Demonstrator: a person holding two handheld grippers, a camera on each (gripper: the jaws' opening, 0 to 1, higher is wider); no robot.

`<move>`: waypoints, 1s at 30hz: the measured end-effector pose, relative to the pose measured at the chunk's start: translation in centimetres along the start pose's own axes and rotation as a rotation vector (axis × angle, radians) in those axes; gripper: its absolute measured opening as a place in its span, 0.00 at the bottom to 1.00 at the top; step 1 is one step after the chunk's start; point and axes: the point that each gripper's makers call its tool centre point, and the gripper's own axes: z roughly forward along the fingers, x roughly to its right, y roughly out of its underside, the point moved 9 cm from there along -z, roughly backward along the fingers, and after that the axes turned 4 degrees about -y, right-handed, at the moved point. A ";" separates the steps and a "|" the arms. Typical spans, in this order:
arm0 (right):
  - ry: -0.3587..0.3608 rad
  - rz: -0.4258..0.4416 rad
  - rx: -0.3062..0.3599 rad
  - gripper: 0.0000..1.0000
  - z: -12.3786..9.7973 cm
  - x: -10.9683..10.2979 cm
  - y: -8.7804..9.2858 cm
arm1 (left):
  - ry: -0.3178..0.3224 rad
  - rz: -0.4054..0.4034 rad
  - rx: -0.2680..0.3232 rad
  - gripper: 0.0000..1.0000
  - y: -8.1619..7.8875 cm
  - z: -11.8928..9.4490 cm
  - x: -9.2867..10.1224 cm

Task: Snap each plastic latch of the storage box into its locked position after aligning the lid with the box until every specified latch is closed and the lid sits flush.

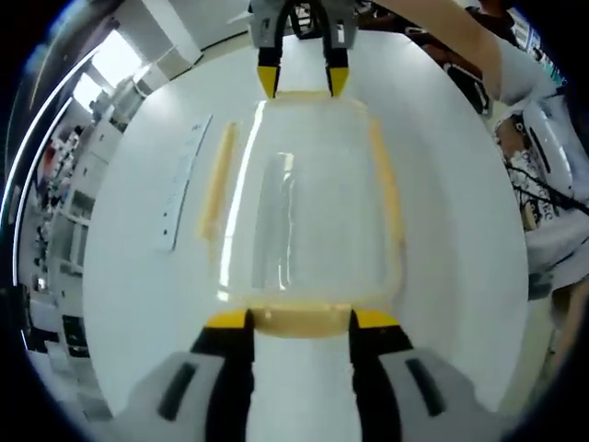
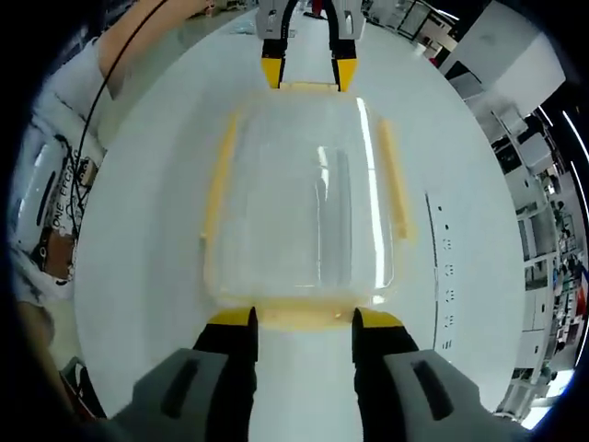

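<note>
both jaws apart astride storage box (image 1: 308, 221) end latches (image 1: 301, 320)

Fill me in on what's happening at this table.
A person with a gripper in each hand is working on a clear storage box with yellow latches on a white table. The left gripper and right gripper sit at opposite ends, each straddling an end latch, jaws open.

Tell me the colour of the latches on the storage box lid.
Yellow latches on a clear lid, shown best in the right gripper view.
</note>
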 end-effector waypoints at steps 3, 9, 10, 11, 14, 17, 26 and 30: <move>-0.009 0.011 -0.008 0.40 0.0 0.0 0.0 | 0.003 0.006 0.014 0.39 0.1 0.1 0.0; -0.023 0.030 0.007 0.40 -0.2 -0.2 -0.1 | 0.010 0.013 0.019 0.39 0.2 0.2 -0.1; -0.022 0.029 0.006 0.40 -0.3 -0.2 -0.1 | 0.012 0.010 0.022 0.39 0.3 0.1 -0.1; -0.021 0.025 0.005 0.40 -0.5 -0.2 -0.2 | 0.012 0.009 0.026 0.39 0.3 0.0 0.0; -0.019 0.024 0.011 0.40 -1.1 -0.1 -0.6 | 0.006 0.007 0.036 0.39 0.5 -0.4 0.0; -0.011 0.025 0.020 0.40 -1.1 0.0 -0.9 | -0.005 0.007 0.026 0.39 0.7 -0.5 -0.2; -0.034 0.060 0.021 0.41 -0.4 0.6 -0.5 | -0.015 0.013 0.026 0.39 0.7 -0.1 -0.8; -0.060 0.085 0.013 0.41 0.0 0.5 -0.4 | -0.006 0.007 0.021 0.38 0.8 0.3 -0.9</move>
